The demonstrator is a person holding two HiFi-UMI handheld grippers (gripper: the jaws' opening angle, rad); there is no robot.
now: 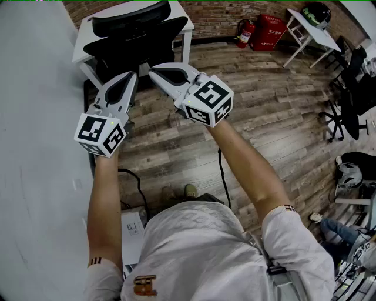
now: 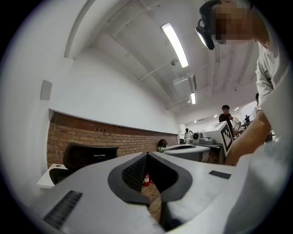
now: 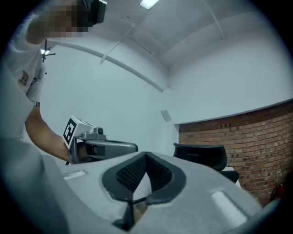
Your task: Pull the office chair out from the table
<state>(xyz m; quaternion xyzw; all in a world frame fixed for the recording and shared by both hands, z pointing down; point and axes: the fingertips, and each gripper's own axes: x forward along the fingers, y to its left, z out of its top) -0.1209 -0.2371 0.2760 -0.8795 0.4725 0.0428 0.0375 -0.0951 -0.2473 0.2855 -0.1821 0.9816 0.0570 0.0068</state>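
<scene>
Office chair (image 1: 134,36), black with a headrest, is standing tucked under a white table (image 1: 81,46) at the top of the head view, its back facing the person. The table is sitting against a red brick wall (image 1: 217,14) on a wooden plank floor (image 1: 270,123).

The person is holding both arms out toward the chair. The left gripper (image 1: 131,76) is pointing at the chair with its jaws clenched together, nothing between them; its own view is showing the dark pads meeting at the tip. The right gripper (image 1: 154,72) is reaching beside it, jaws likewise pressed shut and empty. Both tips are hanging short of the chair, not touching it, and the two grippers are staying near each other without contact. Each one is carrying a marker cube (image 1: 101,134) at the rear.

A red fire extinguisher (image 1: 245,32) is standing by the brick wall, next to a red box (image 1: 268,32). Another white table (image 1: 311,30) is standing further right, and a black cable (image 1: 223,173) is trailing across the floor near the person's feet.
</scene>
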